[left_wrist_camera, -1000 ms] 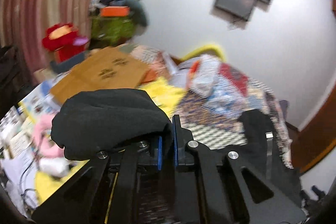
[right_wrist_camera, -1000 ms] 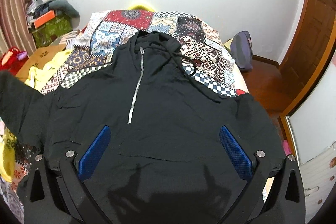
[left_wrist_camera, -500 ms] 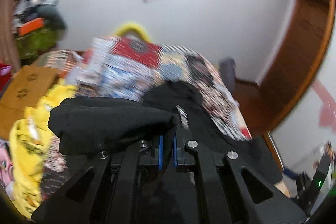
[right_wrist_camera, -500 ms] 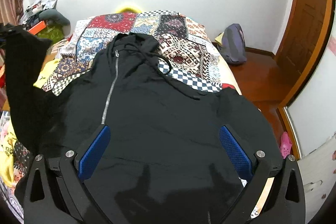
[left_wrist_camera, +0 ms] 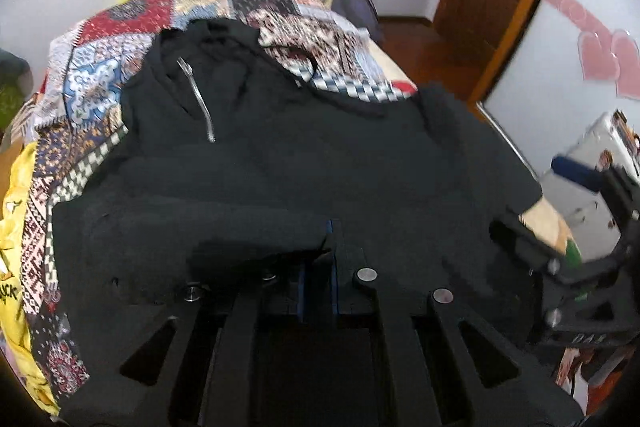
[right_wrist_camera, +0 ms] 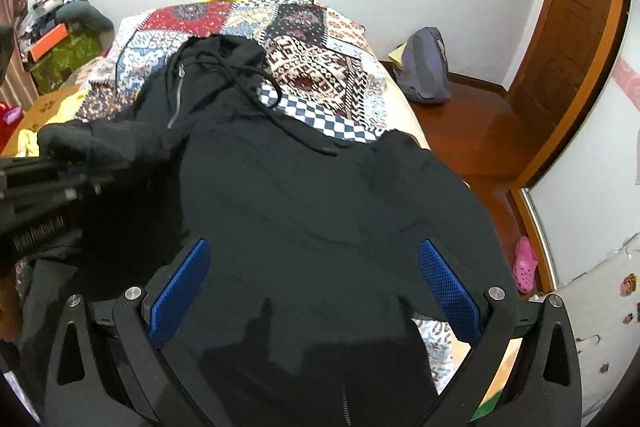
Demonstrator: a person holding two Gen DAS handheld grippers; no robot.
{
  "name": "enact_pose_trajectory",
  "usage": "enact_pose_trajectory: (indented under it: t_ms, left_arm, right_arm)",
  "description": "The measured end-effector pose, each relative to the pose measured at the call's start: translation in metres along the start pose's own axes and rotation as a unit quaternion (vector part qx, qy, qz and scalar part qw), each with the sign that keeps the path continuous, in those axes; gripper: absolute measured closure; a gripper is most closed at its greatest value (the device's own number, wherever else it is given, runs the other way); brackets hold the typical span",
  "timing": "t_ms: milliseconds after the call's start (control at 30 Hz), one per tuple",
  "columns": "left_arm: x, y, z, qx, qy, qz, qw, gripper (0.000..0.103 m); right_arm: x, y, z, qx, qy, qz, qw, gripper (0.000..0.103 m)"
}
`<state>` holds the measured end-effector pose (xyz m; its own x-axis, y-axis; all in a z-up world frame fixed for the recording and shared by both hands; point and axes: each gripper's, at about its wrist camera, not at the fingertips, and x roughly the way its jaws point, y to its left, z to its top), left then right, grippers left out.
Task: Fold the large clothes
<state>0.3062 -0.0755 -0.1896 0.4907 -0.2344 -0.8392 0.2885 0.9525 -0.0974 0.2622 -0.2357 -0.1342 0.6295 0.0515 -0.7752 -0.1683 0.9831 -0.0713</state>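
A large black zip hoodie (right_wrist_camera: 320, 187) lies face up on the patchwork bedspread (right_wrist_camera: 312, 43), hood toward the far wall; it also shows in the left wrist view (left_wrist_camera: 280, 147). My left gripper (left_wrist_camera: 332, 239) is shut on the hoodie's left sleeve (left_wrist_camera: 200, 235) and holds it over the hoodie's body; it shows at the left of the right wrist view (right_wrist_camera: 76, 167). My right gripper (right_wrist_camera: 316, 279) is open and empty above the hoodie's lower part, and it shows at the right edge of the left wrist view (left_wrist_camera: 536, 195).
A yellow garment (left_wrist_camera: 12, 227) hangs at the bed's left side. A grey backpack (right_wrist_camera: 424, 67) sits on the wooden floor to the right. A wooden door (right_wrist_camera: 576, 27) stands at the right. Cluttered boxes (right_wrist_camera: 60, 43) are at the far left.
My left gripper has swung right with the sleeve, from beside the bed to over the hoodie's body. The right gripper has stayed open and shifted a little.
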Motion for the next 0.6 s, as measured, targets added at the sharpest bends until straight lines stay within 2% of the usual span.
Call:
enact_pose_trajectory:
  t_ms: [100,167,200,233,367,467,533,600]
  left_arm:
    - [0.002,0.003,-0.006,-0.015,0.021,-0.016,0.9995,0.086]
    - [-0.004,0.008,-0.010,-0.025,0.028,-0.028,0.9989,0.069]
    - [-0.008,0.009,-0.012,-0.030,0.027,-0.030,0.9987,0.058]
    - [-0.016,0.012,-0.016,-0.038,0.021,-0.031,0.9986,0.054]
    - [-0.041,0.027,-0.022,-0.050,0.012,-0.030,0.9982,0.054]
    - [-0.064,0.045,-0.026,-0.058,-0.009,-0.021,0.9980,0.053]
    - [-0.077,0.058,-0.029,-0.056,-0.024,0.006,0.9981,0.042]
    - [-0.093,0.073,-0.035,-0.053,-0.046,0.042,0.9966,0.041]
  right_arm:
    - [-0.002,-0.003,-0.002,-0.002,0.002,-0.004,1.000,0.000]
    - [-0.004,-0.003,-0.003,-0.004,0.002,-0.006,1.000,0.000]
    - [-0.005,-0.003,-0.003,-0.006,0.002,-0.008,1.000,0.000]
    - [-0.005,-0.002,-0.003,-0.010,0.003,-0.011,1.000,0.000]
    - [-0.008,0.006,-0.001,-0.027,0.001,-0.018,0.999,0.000]
    - [-0.014,0.018,0.004,-0.042,-0.006,-0.006,0.999,0.000]
    - [-0.017,0.028,0.007,-0.054,-0.012,-0.002,0.998,0.000]
    - [-0.020,0.041,0.011,-0.070,-0.019,0.001,0.997,0.000]
